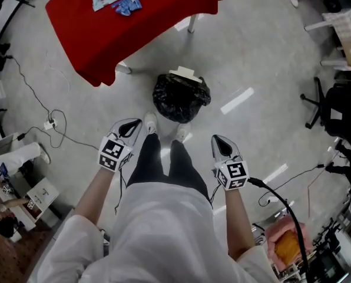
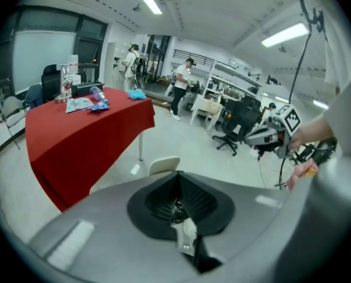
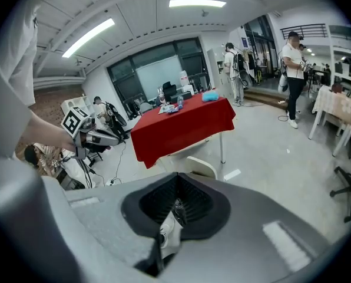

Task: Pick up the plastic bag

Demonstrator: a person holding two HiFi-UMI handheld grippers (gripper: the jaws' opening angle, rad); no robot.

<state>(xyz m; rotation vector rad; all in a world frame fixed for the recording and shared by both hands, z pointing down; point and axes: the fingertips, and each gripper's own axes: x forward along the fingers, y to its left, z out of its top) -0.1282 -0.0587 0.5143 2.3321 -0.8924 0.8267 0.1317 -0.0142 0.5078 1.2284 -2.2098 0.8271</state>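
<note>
Bag untouched, both tools closed and empty

The black plastic bag (image 1: 180, 97) sits on the pale, glossy floor (image 1: 252, 58) just off the near corner of the red-clothed desk (image 1: 134, 28). It is crinkled, shiny and bulging, with loose folds round its mouth (a pale rim peeks out on the desk side). My left tool (image 1: 130, 128) and right tool (image 1: 218, 141) hang on the bag's side away from the desk, clear of it, jaws pressed together on nothing. Everything is left to do: reach, open, pinch a fold, lift.
</note>
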